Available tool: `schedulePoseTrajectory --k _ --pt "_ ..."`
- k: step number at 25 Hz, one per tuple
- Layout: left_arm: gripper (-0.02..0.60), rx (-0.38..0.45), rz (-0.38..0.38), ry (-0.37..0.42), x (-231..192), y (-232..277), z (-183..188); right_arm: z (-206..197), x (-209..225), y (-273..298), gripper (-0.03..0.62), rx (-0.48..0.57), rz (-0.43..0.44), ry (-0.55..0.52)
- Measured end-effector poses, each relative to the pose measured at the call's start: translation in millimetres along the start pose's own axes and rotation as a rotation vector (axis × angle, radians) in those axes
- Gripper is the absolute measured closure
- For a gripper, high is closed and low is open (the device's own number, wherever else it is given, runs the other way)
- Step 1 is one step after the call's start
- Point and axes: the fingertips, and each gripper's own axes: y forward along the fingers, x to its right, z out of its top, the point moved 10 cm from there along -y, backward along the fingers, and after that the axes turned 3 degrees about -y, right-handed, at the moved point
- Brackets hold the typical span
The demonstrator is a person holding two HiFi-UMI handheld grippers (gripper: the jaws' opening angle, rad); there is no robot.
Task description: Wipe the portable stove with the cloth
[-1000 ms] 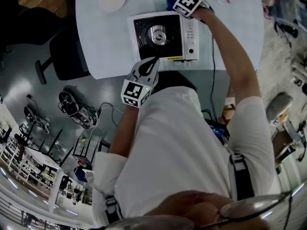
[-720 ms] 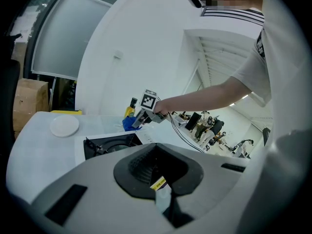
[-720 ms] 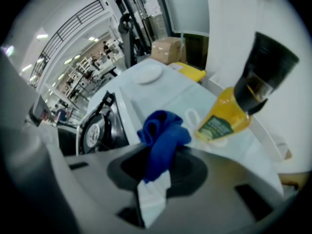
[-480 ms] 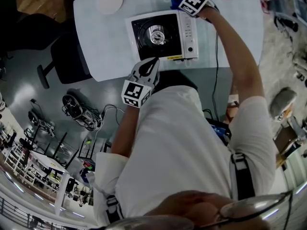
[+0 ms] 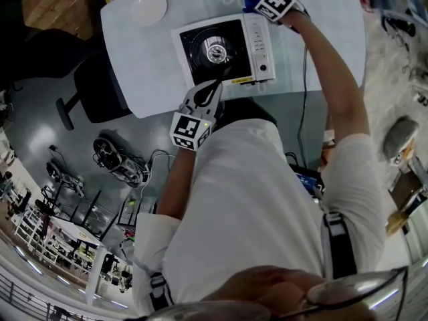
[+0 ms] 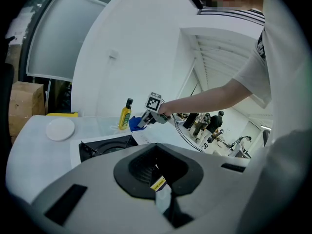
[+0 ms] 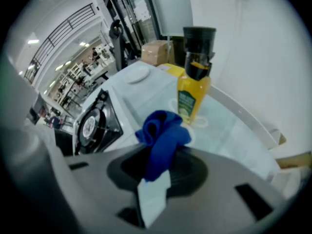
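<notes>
there, blue cloth (image 7: 161, 139) pinched between the jaws of the right gripper (image 7: 154, 182).

The right tool (image 5: 259, 1), clamped on the blue cloth (image 7: 162, 138), has drawn off the stove's (image 5: 224, 45) far corner.

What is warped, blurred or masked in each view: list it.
Head view: heavy fisheye bends the table edges; the portable stove is sharp. Left gripper view: dark round vignette, mosaic patch at top. Right gripper view: the blue cloth near the lens is soft, the yellow bottle slightly clearer.
</notes>
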Motion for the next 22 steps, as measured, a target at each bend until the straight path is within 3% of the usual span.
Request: schedulePoseTrajectory --k 7,15,22 --pt "0.549 0.002 -0.023 0.018 6 -6 0 -20 5 -16 0.494 0.029 -0.092 0.105" --pt "0.549 -0.003 -0.061 0.035 -6 -31 -9 -41 -12 -46 0.493 0.155 -0.255 0.240" --pt "0.548 -0.031 -0.113 0.047 -11 -44 -20 -67 -25 -53 0.493 0.161 -0.341 0.302"
